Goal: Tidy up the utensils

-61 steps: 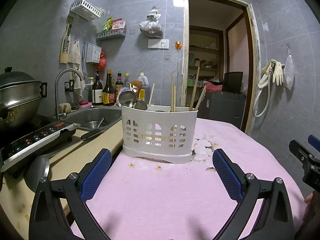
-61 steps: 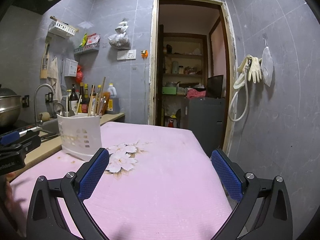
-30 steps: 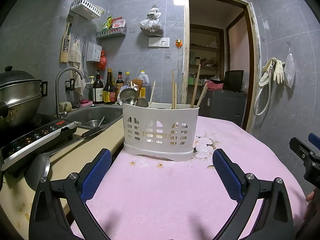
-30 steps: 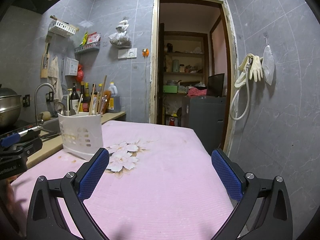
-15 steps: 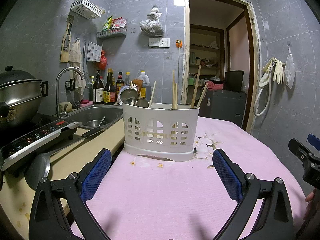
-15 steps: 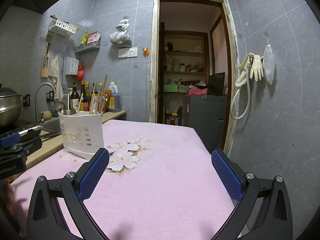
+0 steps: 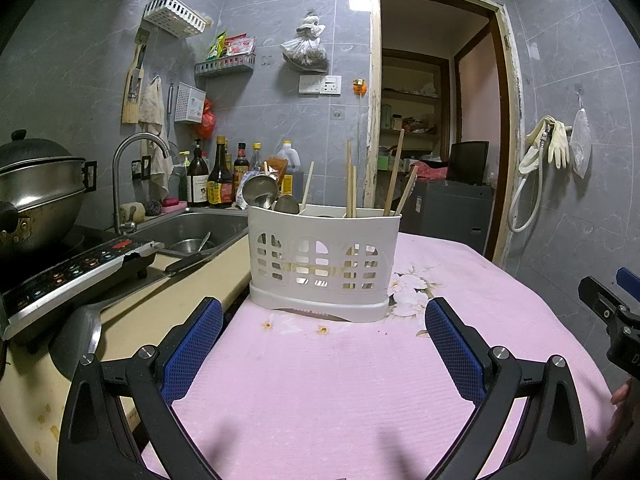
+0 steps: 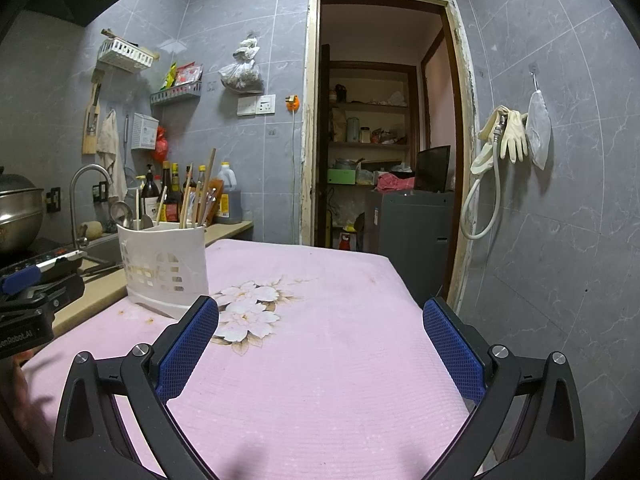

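Note:
A white slotted utensil holder [image 7: 322, 262] stands on the pink cloth [image 7: 340, 380]. It holds several wooden chopsticks [image 7: 394, 172] and metal spoons [image 7: 260, 192]. My left gripper [image 7: 324, 340] is open and empty, a short way in front of the holder. In the right wrist view the holder [image 8: 166, 266] stands at the left, and my right gripper [image 8: 320, 340] is open and empty over the pink cloth [image 8: 320, 380], to the right of the holder.
A sink [image 7: 196, 232] with a tap, an induction cooker [image 7: 76, 268] with a steel pot [image 7: 36, 192] and a ladle [image 7: 76, 336] lie on the counter to the left. Bottles [image 7: 216, 176] stand at the back wall. An open doorway [image 7: 436, 120] is behind.
Both grippers have stayed open and nearly still. The views have shifted only slightly.

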Action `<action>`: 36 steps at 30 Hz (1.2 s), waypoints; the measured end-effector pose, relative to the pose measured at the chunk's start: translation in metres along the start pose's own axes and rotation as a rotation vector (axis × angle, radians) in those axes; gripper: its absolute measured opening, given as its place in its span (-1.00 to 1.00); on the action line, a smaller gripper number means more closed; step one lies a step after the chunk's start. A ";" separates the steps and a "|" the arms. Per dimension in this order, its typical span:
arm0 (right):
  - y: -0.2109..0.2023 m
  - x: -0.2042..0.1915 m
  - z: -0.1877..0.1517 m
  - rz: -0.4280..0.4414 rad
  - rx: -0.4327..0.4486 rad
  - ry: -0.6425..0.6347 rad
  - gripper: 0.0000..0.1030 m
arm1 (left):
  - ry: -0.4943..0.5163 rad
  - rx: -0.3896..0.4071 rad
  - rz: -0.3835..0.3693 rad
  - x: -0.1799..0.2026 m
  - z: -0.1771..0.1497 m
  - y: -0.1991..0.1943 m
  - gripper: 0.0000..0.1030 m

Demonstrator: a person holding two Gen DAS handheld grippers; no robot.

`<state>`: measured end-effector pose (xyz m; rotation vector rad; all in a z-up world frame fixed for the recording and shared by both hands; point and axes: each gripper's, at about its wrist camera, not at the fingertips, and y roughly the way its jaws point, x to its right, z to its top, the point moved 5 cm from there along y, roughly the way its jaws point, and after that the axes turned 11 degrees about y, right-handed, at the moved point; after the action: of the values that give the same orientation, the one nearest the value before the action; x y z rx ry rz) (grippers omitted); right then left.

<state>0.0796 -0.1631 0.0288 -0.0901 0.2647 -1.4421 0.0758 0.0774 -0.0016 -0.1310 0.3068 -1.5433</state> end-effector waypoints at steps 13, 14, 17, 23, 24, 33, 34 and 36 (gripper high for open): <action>0.001 0.000 0.001 0.000 -0.001 0.000 1.00 | -0.001 -0.004 0.001 -0.002 -0.003 0.000 0.93; 0.000 0.000 0.001 0.000 -0.002 0.000 1.00 | 0.000 -0.004 0.001 -0.002 -0.003 0.000 0.93; 0.000 0.000 0.001 -0.001 0.000 0.000 1.00 | -0.001 -0.003 0.001 -0.001 -0.002 0.001 0.93; 0.000 0.000 0.001 0.000 -0.002 0.000 1.00 | -0.001 -0.004 0.001 -0.001 -0.002 0.001 0.93; 0.001 0.000 0.001 -0.001 -0.002 0.000 1.00 | -0.003 -0.004 -0.001 -0.002 -0.002 0.000 0.93; 0.001 -0.002 -0.001 0.001 -0.003 -0.001 1.00 | -0.013 -0.034 0.029 -0.004 -0.011 0.004 0.93; 0.000 -0.002 -0.001 0.001 -0.004 0.000 1.00 | -0.017 -0.037 0.025 -0.005 -0.012 0.004 0.93; 0.000 -0.004 -0.002 0.001 -0.005 -0.001 1.00 | -0.022 -0.038 0.030 -0.004 -0.013 0.004 0.93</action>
<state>0.0789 -0.1594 0.0273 -0.0941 0.2676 -1.4401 0.0764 0.0833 -0.0144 -0.1724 0.3195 -1.5055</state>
